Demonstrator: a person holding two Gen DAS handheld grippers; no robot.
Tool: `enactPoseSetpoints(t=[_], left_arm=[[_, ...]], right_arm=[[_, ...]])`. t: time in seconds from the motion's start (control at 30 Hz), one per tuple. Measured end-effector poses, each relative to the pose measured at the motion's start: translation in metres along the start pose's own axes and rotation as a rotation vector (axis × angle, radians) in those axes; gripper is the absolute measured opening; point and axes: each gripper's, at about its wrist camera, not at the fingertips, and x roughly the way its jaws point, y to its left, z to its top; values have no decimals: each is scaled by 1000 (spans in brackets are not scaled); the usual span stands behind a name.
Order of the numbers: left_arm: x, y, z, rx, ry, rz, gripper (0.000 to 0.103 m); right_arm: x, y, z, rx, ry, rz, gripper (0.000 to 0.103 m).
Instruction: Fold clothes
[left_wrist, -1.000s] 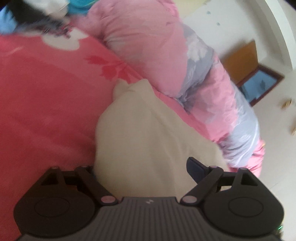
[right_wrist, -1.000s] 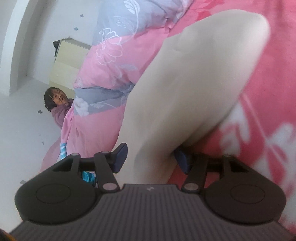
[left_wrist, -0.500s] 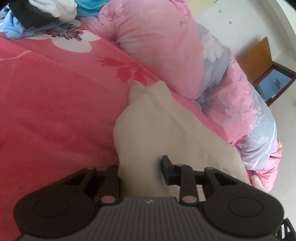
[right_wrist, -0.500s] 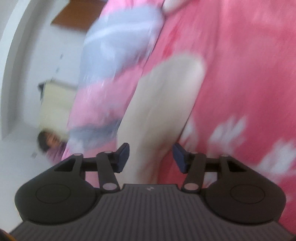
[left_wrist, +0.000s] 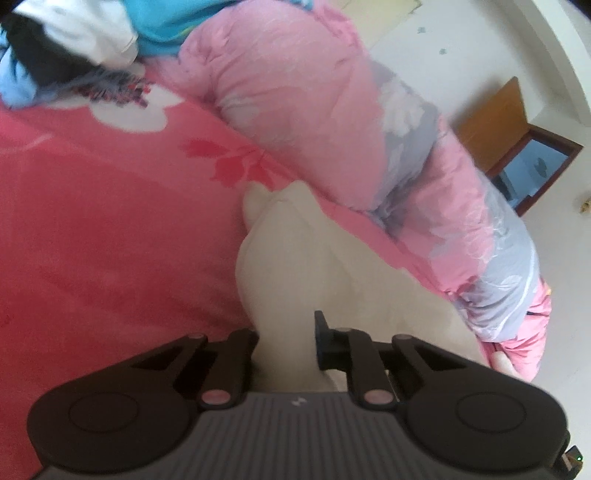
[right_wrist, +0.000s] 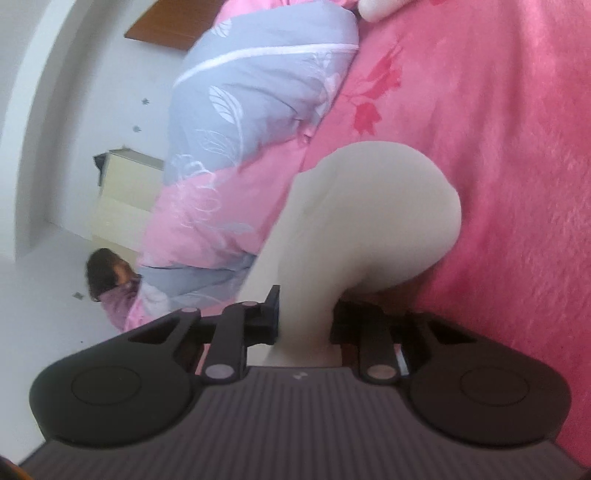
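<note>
The cream-coloured soft garment lies on the pink fleece floral blanket; the left gripper and the right gripper each pinch a fold of it

My left gripper pinches cloth between its fingers; my right gripper clamps cloth too.

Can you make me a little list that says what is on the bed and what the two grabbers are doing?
surface: pink blanket with flowers
garment: cream cloth, lying on the blanket
left gripper: shut on the cream cloth
right gripper: shut on the cream cloth, a fold bulging up ahead of it
beside the cloth: rolled pink and grey quilt
far corner: pile of clothes
</note>
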Motion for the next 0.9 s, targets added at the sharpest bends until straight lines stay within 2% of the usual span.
enactPoseSetpoints(t=[0.2, 0.4, 0.57, 0.67, 0.77, 0.83, 0.9], left_arm=[[-45, -1, 8, 1, -7, -56, 14], [-117, 23, -5, 5, 21, -62, 14], [-170, 50, -33, 6, 91, -64, 14], [-182, 67, -49, 49, 124, -49, 17], [-201, 76, -56, 113, 71, -30, 23], [-215, 80, -58, 128, 12, -13, 49], [-229, 84, -54, 143, -55, -3, 53]], right_arm=[[-23, 11, -5, 10, 18, 76, 19], [-86, 11, -33, 21, 93, 110, 19], [-151, -3, -61, 44, 172, 88, 19], [-171, -16, -62, 46, 227, 14, 25], [-193, -35, -46, 112, 197, -68, 25], [-213, -37, -36, 112, 152, -92, 28], [-234, -33, -26, 69, 81, -134, 35]])
